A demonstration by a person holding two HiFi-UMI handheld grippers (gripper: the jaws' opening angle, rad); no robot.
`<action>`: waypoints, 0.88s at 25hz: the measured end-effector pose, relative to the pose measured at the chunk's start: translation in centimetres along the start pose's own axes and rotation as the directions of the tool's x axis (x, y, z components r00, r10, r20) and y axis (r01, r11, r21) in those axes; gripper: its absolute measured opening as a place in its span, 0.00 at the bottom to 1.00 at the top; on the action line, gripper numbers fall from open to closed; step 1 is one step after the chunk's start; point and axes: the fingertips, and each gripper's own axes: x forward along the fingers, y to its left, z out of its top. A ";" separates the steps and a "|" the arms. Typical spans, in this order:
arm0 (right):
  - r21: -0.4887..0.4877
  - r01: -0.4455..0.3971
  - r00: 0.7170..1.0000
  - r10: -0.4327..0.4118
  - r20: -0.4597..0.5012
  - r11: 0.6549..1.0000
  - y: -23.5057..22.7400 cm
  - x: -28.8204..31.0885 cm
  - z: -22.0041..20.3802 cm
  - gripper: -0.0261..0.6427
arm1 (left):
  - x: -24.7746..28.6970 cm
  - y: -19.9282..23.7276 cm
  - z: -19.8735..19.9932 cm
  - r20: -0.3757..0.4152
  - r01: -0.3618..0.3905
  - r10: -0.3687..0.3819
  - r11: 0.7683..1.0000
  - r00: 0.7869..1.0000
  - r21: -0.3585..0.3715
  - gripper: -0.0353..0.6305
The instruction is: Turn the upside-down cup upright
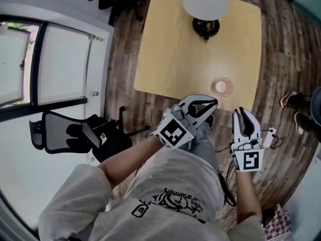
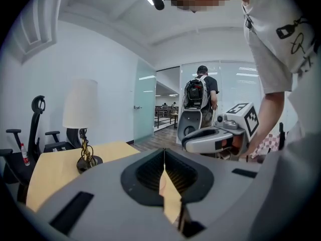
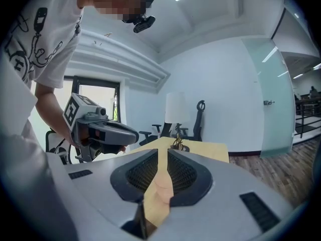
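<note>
Now, tool: left gripper [image 1: 209, 103] pressed together and empty; right gripper [image 1: 243, 112] closed to a thin slit with nothing in it; both hang short of the tabletop's near edge.
Cup place: cup [image 1: 222, 87] sits on the tabletop [image 1: 170, 54], close to its near edge, toward the right corner; judged not yet turned.
Risk, edge: a sideways nudge could slide the cup off that near edge.
Risk, grip: the jaws must spread first; closed tips would only knock it over.
Risk, lamp: lamp [image 1: 205, 1] at the far edge looks safely apart.
Count: one cup, one lamp, two grippers, one office chair [image 1: 65, 132].
</note>
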 end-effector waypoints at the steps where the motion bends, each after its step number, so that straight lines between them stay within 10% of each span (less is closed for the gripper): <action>1: 0.002 -0.002 1.000 0.002 0.004 1.000 0.0 0.3 -0.4 0.11 | 0.3 0.0 -0.3 -0.003 0.004 -0.004 1.000 1.000 0.002 0.07; 22: -0.001 0.056 0.989 -0.055 -0.137 0.998 -1.2 6.2 -11.1 0.49 | 3.8 2.1 -6.7 -0.060 0.014 -0.015 1.000 0.998 -0.026 0.07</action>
